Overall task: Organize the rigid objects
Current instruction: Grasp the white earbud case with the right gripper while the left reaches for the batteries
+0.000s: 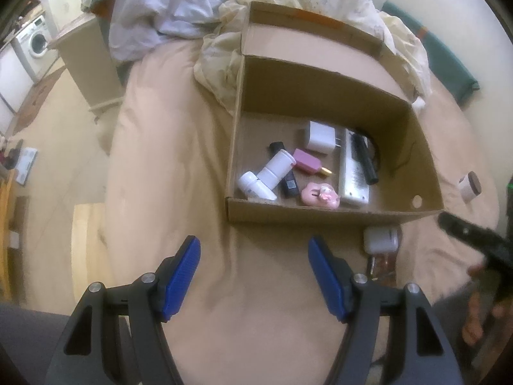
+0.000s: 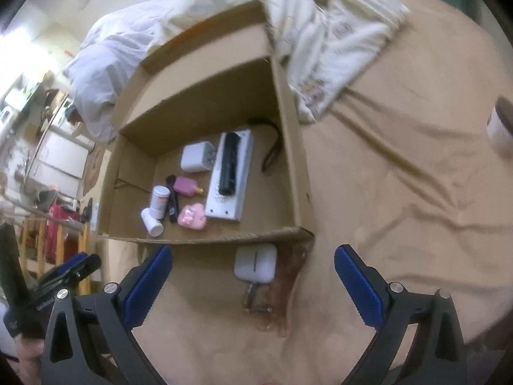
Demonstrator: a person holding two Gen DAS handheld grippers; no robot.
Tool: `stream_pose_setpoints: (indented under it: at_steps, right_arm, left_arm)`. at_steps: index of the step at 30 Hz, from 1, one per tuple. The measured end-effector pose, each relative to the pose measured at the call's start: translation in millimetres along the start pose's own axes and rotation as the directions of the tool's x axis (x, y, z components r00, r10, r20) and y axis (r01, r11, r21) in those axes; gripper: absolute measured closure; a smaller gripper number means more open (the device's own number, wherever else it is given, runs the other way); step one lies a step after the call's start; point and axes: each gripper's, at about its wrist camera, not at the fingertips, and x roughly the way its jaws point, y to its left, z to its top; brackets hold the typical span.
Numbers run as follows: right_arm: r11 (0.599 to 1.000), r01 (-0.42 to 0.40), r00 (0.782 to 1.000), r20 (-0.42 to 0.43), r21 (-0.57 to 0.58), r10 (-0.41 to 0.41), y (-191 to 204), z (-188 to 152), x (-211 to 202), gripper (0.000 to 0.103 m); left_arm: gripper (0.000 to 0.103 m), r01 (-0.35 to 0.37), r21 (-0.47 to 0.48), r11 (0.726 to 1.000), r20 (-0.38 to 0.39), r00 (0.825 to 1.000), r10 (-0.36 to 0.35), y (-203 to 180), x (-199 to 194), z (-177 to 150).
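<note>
Cardboard box (image 1: 320,215): sits open-topped on the bed, its far flap standing up against rumpled bedding.
Box contents: two white bottles (image 1: 271,175), a pink case (image 1: 320,195), a pink flask (image 1: 307,160), a white charger (image 1: 319,137) and a white power strip (image 1: 351,173) with a black cylinder (image 2: 228,163) lying along it.
White earbud case (image 2: 255,263): on the sheet just outside the box's near wall, beside a brown clip (image 2: 256,301).
Brown-lidded jar (image 1: 470,186): on its side on the sheet, right of the box.
Surface: tan bedsheet (image 2: 400,192), creased, with a pale yellow blanket (image 2: 336,16) and a white quilt (image 1: 154,9) heaped at the far end.
Room: washing machine (image 1: 33,43) at far left, a wooden cabinet (image 1: 86,61) beside the bed, pale floor.
Left gripper (image 1: 255,264): jaws spread over bare sheet, nothing between them.
Right gripper (image 2: 253,276): jaws spread wide, the earbud case lying between them, untouched.
</note>
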Motion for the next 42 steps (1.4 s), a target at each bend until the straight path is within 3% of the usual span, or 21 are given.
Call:
stream_pose_setpoints:
  at_steps: [6,8,13,17,19,24,28,30,33,35,40,42]
  right_arm:
    - [0.998,0.065,0.99,-0.122,0.0,-0.065,-1.7,-4.0,32.7,0.0]
    - [0.995,0.094,0.983,-0.155,-0.036,-0.098,5.6,-7.0,46.2,0.0]
    - [0.961,0.203,0.952,-0.19,-0.186,-0.238,30.8,-14.5,72.7,0.0]
    - [0.954,0.226,0.94,-0.212,-0.198,-0.266,42.2,-12.9,88.2,0.013]
    - [0.942,0.257,0.926,-0.225,-0.215,-0.304,47.2,-13.3,99.8,0.019]
    - [0.893,0.365,0.882,-0.208,-0.264,-0.422,58.0,-15.4,118.6,0.019]
    - [0.837,0.445,0.83,-0.204,-0.319,-0.519,69.8,-19.8,133.3,0.019]
    - [0.812,0.469,0.815,-0.186,-0.347,-0.55,76.3,-24.2,138.6,0.019]
    - [0.804,0.456,0.825,-0.156,-0.382,-0.543,84.2,-29.7,138.0,0.041]
    - [0.811,0.441,0.835,-0.155,-0.384,-0.528,90.5,-32.2,136.2,0.041]
    - [0.897,0.302,0.901,-0.212,-0.323,-0.38,85.5,-30.1,115.6,0.043]
    - [0.91,0.266,0.915,-0.213,-0.319,-0.342,84.1,-31.0,101.2,0.043]
  left_arm:
    - [0.036,0.013,-0.045,0.999,-0.023,1.0,-0.014,6.3,5.8,0.5]
    - [0.036,0.022,-0.053,0.998,-0.034,0.999,-0.023,5.4,8.6,0.5]
    - [0.036,-0.032,-0.035,0.999,-0.018,0.999,0.032,-1.2,12.3,6.3]
    - [0.036,-0.015,-0.05,0.999,0.001,1.0,0.015,-1.8,10.0,13.1]
    - [0.036,-0.008,-0.053,0.999,-0.002,1.0,0.008,-1.3,10.5,12.9]
    - [0.036,0.018,-0.062,0.998,-0.026,0.999,-0.019,-0.4,12.8,11.8]
    - [0.036,0.033,-0.065,0.997,-0.018,0.999,-0.034,-4.0,10.2,12.7]
    - [0.036,0.032,-0.051,0.998,-0.015,0.999,-0.033,-6.9,10.1,12.8]
    - [0.036,0.029,-0.05,0.998,-0.016,0.999,-0.03,-6.6,10.4,12.3]
    - [0.036,0.032,-0.059,0.998,-0.021,0.999,-0.033,-4.6,11.4,12.6]
    - [0.036,0.028,-0.061,0.998,-0.028,0.999,-0.03,-3.9,13.9,11.5]
    - [0.036,0.025,-0.049,0.998,-0.034,0.999,-0.027,-5.9,15.7,10.0]
